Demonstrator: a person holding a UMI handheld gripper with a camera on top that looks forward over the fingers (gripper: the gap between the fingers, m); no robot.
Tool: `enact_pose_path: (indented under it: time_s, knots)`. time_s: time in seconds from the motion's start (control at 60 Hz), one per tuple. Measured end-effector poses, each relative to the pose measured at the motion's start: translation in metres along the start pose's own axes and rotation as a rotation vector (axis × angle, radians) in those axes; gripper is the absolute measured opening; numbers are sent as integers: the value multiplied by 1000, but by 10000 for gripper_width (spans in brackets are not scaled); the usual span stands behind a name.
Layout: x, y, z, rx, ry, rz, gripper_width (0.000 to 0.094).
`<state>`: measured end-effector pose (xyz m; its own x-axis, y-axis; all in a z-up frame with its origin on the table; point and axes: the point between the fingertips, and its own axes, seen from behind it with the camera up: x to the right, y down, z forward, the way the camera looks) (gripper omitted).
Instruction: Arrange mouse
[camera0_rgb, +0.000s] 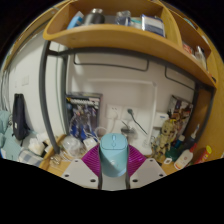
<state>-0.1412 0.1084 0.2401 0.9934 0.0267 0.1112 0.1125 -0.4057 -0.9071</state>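
Note:
A pale blue mouse (113, 156) stands upright between my gripper's (113, 160) two fingers, its scroll wheel facing the camera. Both magenta pads (94, 158) press against its sides, so the gripper is shut on the mouse. The mouse is lifted above the desk and hides what lies directly behind it. Its lower end is hidden between the fingers.
A cluttered desk (60, 148) runs below a white wall with cables and sockets. A curved wooden shelf (110, 38) with several items hangs overhead. Bottles and small objects (180, 140) crowd the right side, and dark items (18, 120) stand at the left.

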Motion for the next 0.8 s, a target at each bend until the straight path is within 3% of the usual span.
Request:
enact_pose_path:
  time_s: [0.15, 0.383, 0.533, 0.6, 0.8]
  knots:
    - [35, 81, 25, -127, 17, 29, 310]
    - [25, 209, 56, -321, -14, 122, 320]
    - [12, 252, 64, -397, -43, 131, 353]
    - [12, 252, 66, -370, -36, 141, 383]
    - [18, 254, 65, -410, -14, 75, 556]
